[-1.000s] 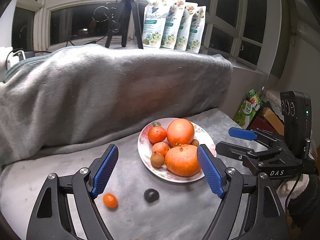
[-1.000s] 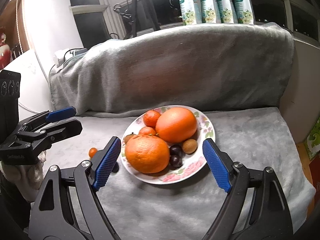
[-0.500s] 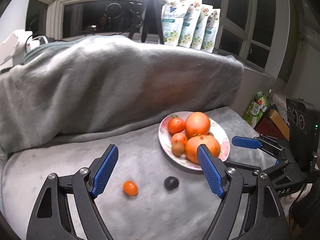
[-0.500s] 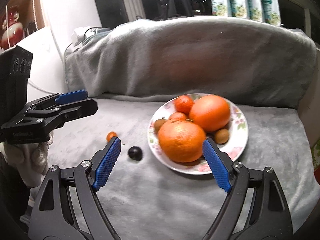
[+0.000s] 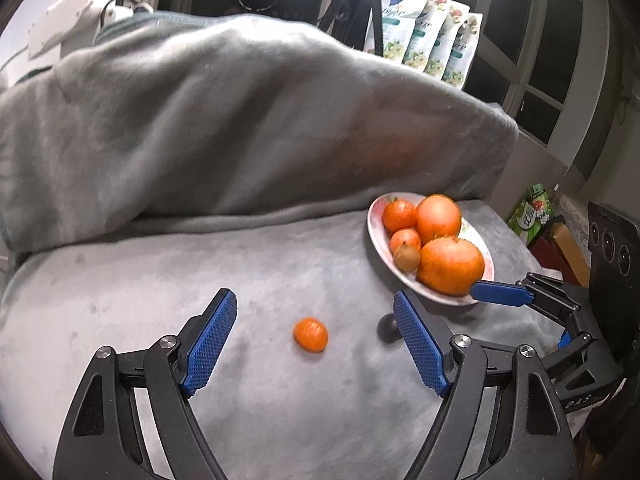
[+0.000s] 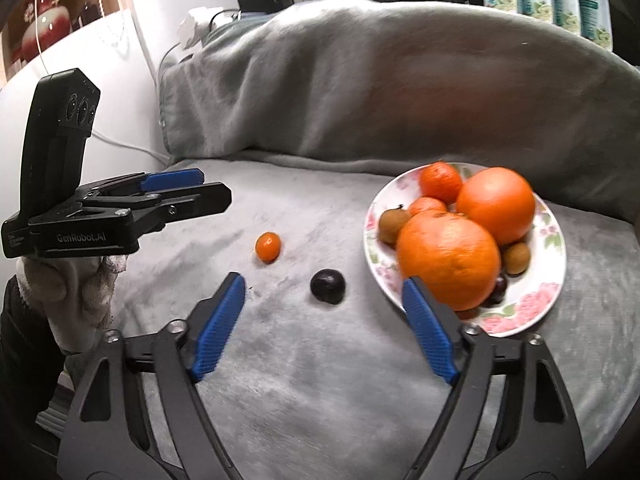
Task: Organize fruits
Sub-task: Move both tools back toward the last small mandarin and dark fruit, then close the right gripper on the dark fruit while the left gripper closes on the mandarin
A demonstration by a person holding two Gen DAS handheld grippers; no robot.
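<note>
A flowered plate (image 6: 548, 236) on the grey blanket holds two big oranges (image 6: 448, 264), small tangerines, brown fruits and dark plums. It also shows in the left wrist view (image 5: 376, 224). A small kumquat (image 5: 310, 334) lies loose on the blanket, centred between the jaws of my open left gripper (image 5: 316, 340). It also shows in the right wrist view (image 6: 268, 246). A dark plum (image 6: 328, 286) lies loose just ahead of my open, empty right gripper (image 6: 324, 320). In the left wrist view the plum (image 5: 387, 324) is half hidden behind my right finger.
A blanket-covered backrest (image 5: 240, 128) rises behind the seat. Snack pouches (image 5: 432, 52) and a tripod stand on the windowsill. Boxes (image 5: 560, 240) sit past the seat's right edge. A white wall and a cable (image 6: 132, 148) are at the left.
Both grippers have swung left, away from the plate. The kumquat now sits between the left jaws and the plum ahead of the right jaws. Both stay open.
</note>
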